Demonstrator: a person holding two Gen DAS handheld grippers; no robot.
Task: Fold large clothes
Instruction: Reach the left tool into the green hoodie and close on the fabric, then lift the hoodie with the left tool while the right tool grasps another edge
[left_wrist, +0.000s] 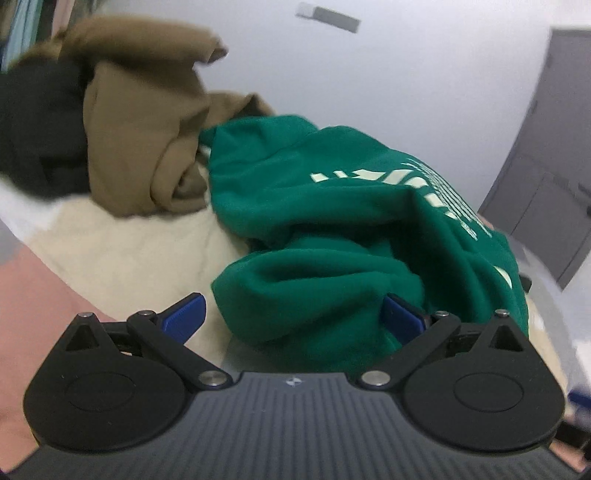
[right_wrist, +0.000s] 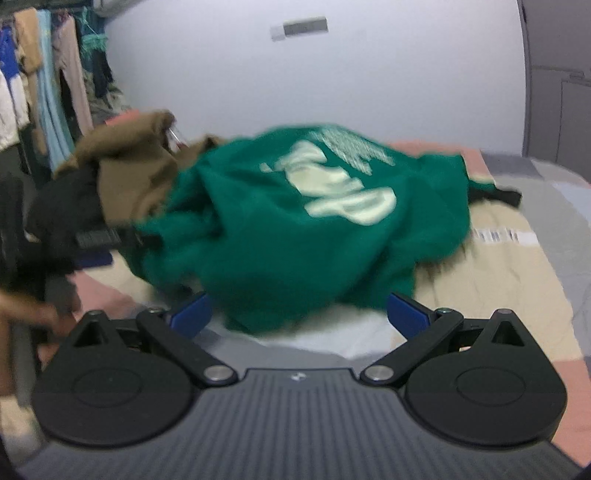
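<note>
Pale lettering printed on the green sweatshirt (left_wrist: 332, 206), too blurred and creased to read; a striped label (right_wrist: 498, 235) on the beige sheet (right_wrist: 491, 273) at the right, also not readable. Sweatshirt crumpled in a heap on the bed (right_wrist: 546, 192), brown garment (left_wrist: 144, 140) touching it at the far left, black cloth (left_wrist: 37, 133) further left beside the brown one. Left claw (left_wrist: 293, 317) released, blue fingers (left_wrist: 186, 315) spread wide, a near fold of the sweatshirt bulging between them and against the right finger. Right claw (right_wrist: 299, 314) also released, fingers wide apart, near edge of the sweatshirt just in front and between the tips; contact not clear because of blur. Hanging clothes (right_wrist: 48, 81) at the far left, white wall (right_wrist: 332, 74) behind.
</note>
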